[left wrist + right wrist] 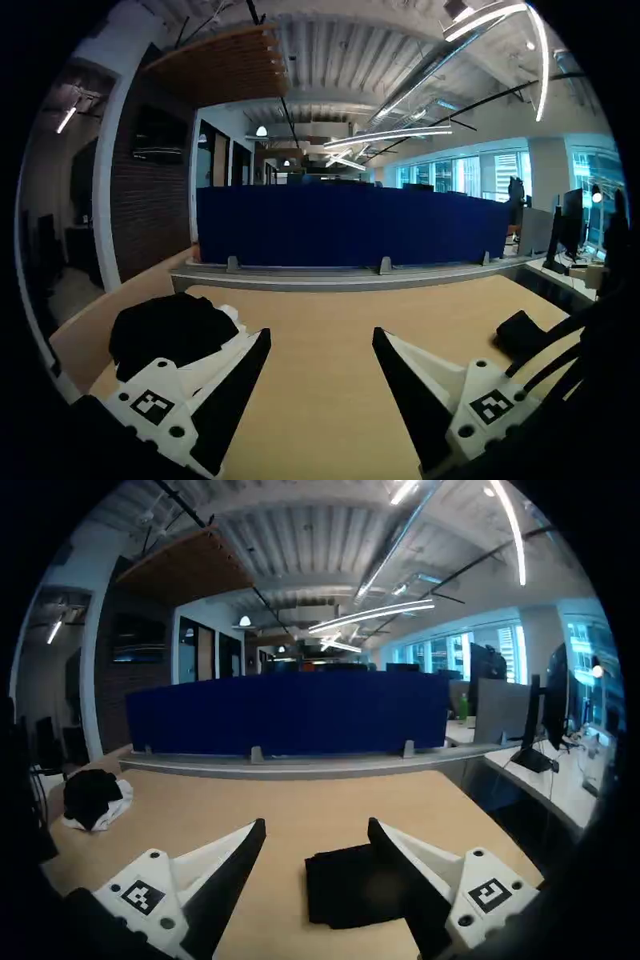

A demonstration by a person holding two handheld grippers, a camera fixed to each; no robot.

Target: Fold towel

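Observation:
A folded black towel (352, 884) lies flat on the wooden table (304, 808), just ahead of my right gripper (317, 836) and partly under its right finger. That gripper is open and holds nothing. The same folded towel (520, 332) sits at the far right in the left gripper view. My left gripper (322, 344) is open over bare tabletop (336, 312). A crumpled pile of black and white cloth (168, 328) rests beside its left finger, and that pile (96, 798) lies far left in the right gripper view.
A blue divider panel (352, 224) on a grey rail closes off the table's far edge. To the right stands another desk with monitors (552, 704). Black cables (560, 352) cross the right side of the left gripper view.

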